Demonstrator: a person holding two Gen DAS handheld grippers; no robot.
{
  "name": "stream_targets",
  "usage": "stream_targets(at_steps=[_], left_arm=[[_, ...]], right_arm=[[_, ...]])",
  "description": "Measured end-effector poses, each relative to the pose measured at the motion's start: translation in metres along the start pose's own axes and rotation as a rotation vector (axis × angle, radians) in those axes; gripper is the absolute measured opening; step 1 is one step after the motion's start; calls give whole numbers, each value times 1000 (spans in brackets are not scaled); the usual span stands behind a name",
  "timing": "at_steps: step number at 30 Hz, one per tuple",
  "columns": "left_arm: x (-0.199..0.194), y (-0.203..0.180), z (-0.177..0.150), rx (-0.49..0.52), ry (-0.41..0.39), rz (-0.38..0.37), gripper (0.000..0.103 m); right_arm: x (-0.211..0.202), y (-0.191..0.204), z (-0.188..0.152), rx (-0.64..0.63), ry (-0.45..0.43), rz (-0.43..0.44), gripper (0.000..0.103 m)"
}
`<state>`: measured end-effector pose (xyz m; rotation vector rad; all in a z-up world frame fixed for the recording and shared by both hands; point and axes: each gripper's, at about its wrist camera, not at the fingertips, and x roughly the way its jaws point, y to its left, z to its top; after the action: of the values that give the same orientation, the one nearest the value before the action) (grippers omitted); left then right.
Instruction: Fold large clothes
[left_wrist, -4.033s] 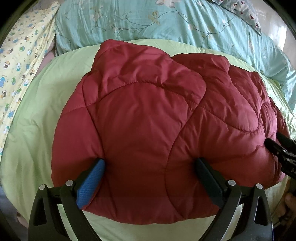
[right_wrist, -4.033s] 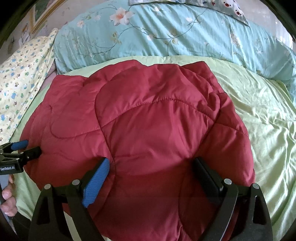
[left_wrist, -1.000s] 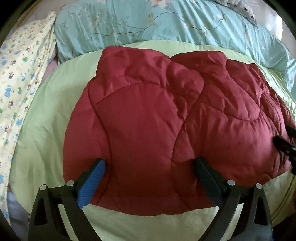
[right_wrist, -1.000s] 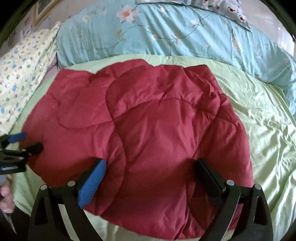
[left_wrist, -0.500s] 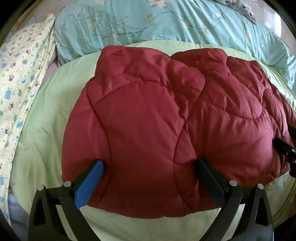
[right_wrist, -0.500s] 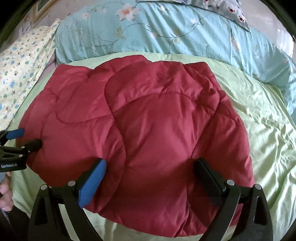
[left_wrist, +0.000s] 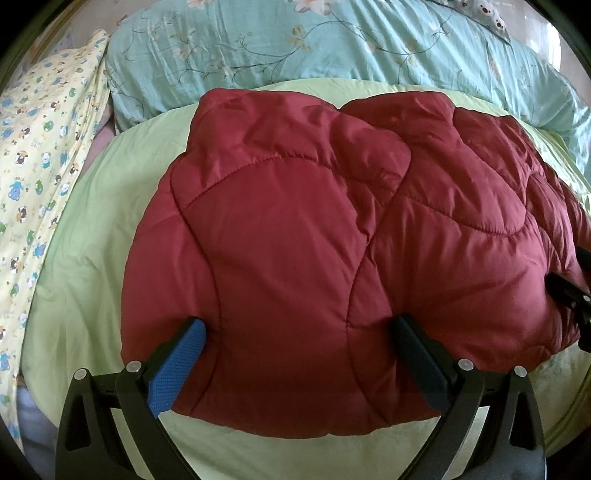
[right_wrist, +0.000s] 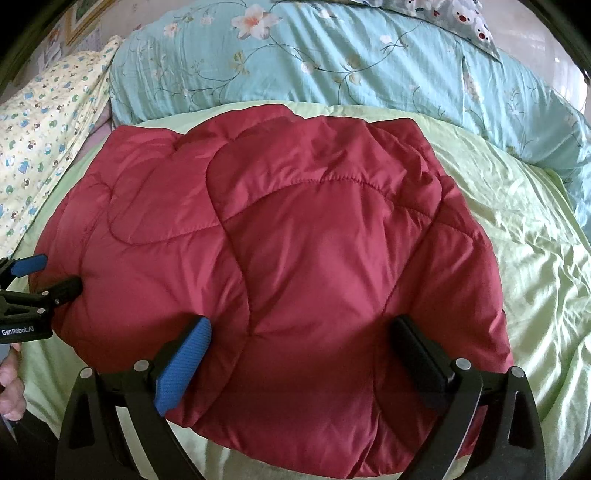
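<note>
A dark red quilted puffer jacket (left_wrist: 295, 240) lies folded into a bundle on the light green bedcover (left_wrist: 85, 236); it also fills the right wrist view (right_wrist: 295, 251). My left gripper (left_wrist: 295, 328) is open, its fingers spread wide over the jacket's near left part, holding nothing. My right gripper (right_wrist: 299, 328) is open over the jacket's near right part, holding nothing. The left gripper shows at the left edge of the right wrist view (right_wrist: 40, 275); the right gripper's fingertips (left_wrist: 565, 291) show at the right edge of the left wrist view.
A teal floral duvet (right_wrist: 332, 59) is piled along the back of the bed. A yellow cartoon-print cloth (left_wrist: 37, 147) lies at the left. Wrinkled green bedcover (right_wrist: 535, 258) stretches to the right of the jacket.
Both grippers stay open above the jacket and have shifted only slightly. The jacket's shape is the same.
</note>
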<state>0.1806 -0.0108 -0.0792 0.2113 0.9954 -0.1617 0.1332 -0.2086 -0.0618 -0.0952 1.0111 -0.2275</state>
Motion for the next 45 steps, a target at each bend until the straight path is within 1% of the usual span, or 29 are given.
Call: stream_targets(at_steps=[8, 10, 12, 14, 16, 18, 20, 21, 23, 24, 26, 28, 30, 34, 38, 41, 45], left_arm=[[4, 1, 0, 9, -2, 7, 103], [4, 1, 0, 12, -1, 11, 103], [4, 1, 0, 12, -1, 11, 103], [4, 0, 0, 15, -1, 14, 103], [4, 0, 0, 16, 1, 14, 103], [0, 2, 0, 4, 12, 6, 103], [-15, 8, 6, -28, -17, -23, 102], [-21, 10, 10, -30, -39, -15, 102], [-23, 14, 18, -30, -54, 7, 101], [-20, 17, 22, -33, -49, 4, 100], [-3, 25, 31, -60, -1, -18, 102], [14, 33, 34, -89, 33, -64, 103], [28, 37, 36, -91, 43, -80, 103], [36, 34, 39, -60, 36, -50, 103], [36, 31, 40, -56, 35, -43, 103], [29, 31, 38, -55, 24, -35, 103], [7, 27, 30, -53, 15, -13, 103]], right_arm=[[1, -1, -1, 5, 2, 3, 99], [-5, -2, 1, 33, 2, 16, 99], [-16, -6, 5, 67, -21, 55, 97], [-21, -11, 11, 86, -37, 66, 97], [-16, -14, 17, 87, -22, 42, 97], [2, -16, 18, 86, 25, 38, 99], [15, -15, 15, 64, 38, 31, 101], [17, -14, 14, 63, 39, 24, 101], [16, -14, 15, 65, 43, 23, 101], [16, -14, 16, 64, 51, 24, 101], [16, -14, 17, 61, 59, 28, 101], [18, -15, 20, 54, 67, 34, 101], [20, -17, 20, 54, 67, 42, 102], [26, -17, 20, 47, 59, 36, 103], [28, -19, 21, 51, 56, 37, 103], [18, -19, 22, 58, 46, 38, 102], [-8, -17, 18, 64, 21, 72, 101]])
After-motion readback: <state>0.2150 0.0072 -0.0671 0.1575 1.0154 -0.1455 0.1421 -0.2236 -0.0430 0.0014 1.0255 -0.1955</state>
